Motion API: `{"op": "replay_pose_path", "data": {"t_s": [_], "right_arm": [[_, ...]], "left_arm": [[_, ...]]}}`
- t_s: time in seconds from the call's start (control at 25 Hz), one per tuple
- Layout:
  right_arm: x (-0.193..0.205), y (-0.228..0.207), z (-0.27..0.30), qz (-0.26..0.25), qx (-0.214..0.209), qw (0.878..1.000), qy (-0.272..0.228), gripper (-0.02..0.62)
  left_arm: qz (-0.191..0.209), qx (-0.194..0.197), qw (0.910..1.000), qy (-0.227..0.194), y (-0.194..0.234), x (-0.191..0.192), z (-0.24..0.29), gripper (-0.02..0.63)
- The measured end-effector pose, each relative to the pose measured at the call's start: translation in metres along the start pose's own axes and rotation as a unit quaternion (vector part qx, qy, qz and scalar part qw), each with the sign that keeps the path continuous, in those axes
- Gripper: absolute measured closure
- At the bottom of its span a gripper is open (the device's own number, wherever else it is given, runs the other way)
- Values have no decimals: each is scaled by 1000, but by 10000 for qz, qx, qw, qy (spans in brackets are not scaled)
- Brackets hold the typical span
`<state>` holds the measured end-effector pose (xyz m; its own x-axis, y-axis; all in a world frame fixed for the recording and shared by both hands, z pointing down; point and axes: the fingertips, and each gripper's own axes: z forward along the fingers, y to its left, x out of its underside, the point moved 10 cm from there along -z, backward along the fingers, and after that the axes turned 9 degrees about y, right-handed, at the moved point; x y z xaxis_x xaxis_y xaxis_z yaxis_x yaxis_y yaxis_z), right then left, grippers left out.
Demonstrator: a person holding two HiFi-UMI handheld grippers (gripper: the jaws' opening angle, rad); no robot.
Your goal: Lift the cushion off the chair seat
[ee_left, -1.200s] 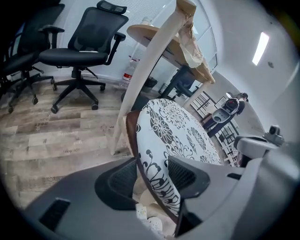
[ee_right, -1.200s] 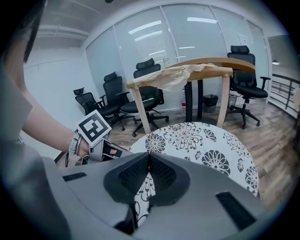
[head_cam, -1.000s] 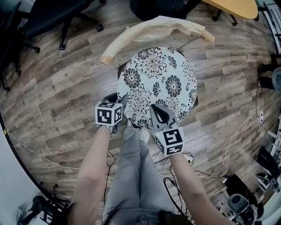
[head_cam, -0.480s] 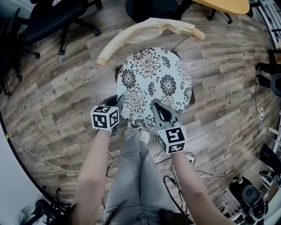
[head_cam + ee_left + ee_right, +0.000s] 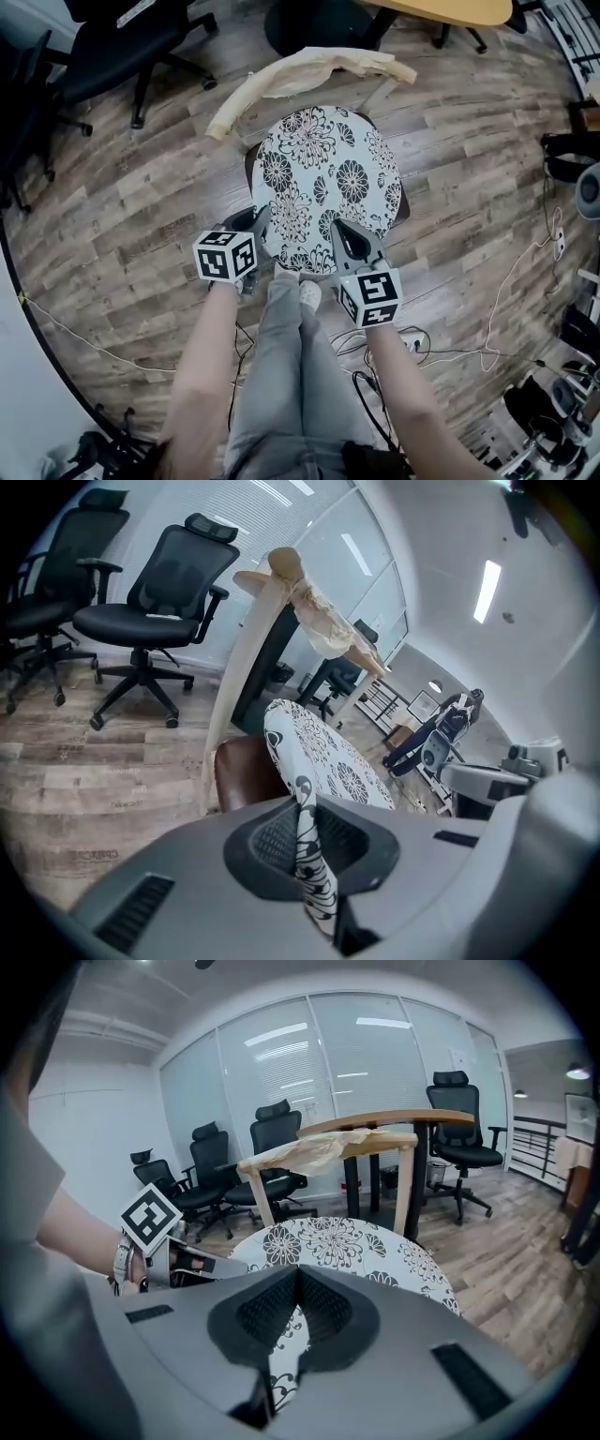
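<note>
- Chair seat: almost wholly covered by the cushion. Only dark slivers show at its sides in the head view.
- Cushion's near rim: hidden under the left tool and the right tool, both clamped on it.
- Desk and office chair: cut off by the head view's top edge.

White cushion with black floral print, brown chair seat, grey-brown plank floor, black office chair

Office (swivel chairs, glass partitions)
</note>
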<state>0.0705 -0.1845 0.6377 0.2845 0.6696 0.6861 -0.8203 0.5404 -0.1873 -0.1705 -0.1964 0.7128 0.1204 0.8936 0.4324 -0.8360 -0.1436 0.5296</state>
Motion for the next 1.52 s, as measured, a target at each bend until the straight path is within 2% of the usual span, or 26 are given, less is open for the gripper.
{"op": "replay_pose_path", "data": {"t_s": [0.64,1.08,1.52], "right_arm": [[-23,5,-69,-134,40,9996,-239,571],[-51,11,-120,-139,66,9988,-474,571],[-90,6,-152,-539,136,9958,-721,571]], "left_arm": [[482,183,9979,-394,-76,-20,-48,592],[549,419,9943,-808,-129,-42,-95,592],[709,764,9878,-1156,-174,-67,-125,592]]}}
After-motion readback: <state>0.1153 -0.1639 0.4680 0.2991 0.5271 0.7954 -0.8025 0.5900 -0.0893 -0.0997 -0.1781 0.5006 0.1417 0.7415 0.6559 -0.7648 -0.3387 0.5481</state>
